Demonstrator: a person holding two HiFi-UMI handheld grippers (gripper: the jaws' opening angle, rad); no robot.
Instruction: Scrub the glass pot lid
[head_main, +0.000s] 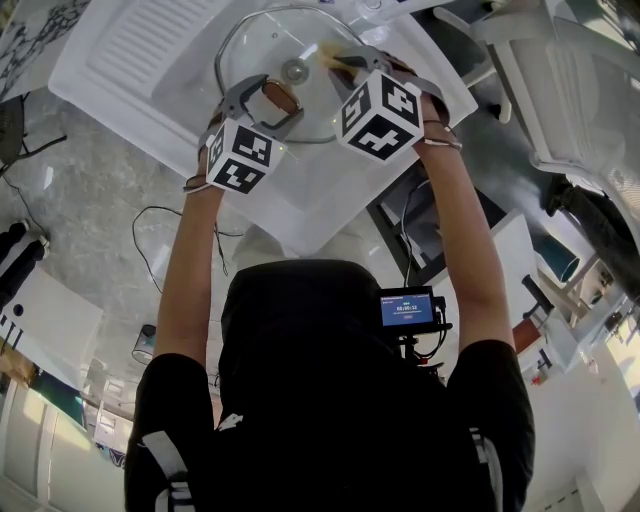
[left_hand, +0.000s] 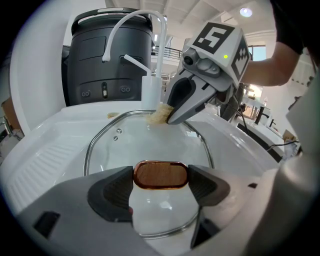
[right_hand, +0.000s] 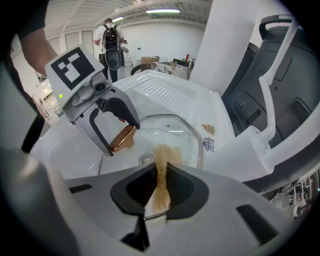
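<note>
Two grippers are meeting over the glass pot lid (head_main: 265, 40), which is lying flat in the basin of a white sink (head_main: 120, 55). The left gripper (left_hand: 160, 176) is gripping the lid's copper-coloured handle (right_hand: 122, 138), its jaws sitting a little apart with the handle filling the gap between them. The right gripper (right_hand: 161, 182) is pinching a thin tan scrub pad (left_hand: 157, 116), its jaws nearly together, and the pad's free end is pressing on the glass just beside the lid's small metal centre fitting (right_hand: 146, 160). Behind the basin, a white tap (left_hand: 135, 20) is arching over.
</note>
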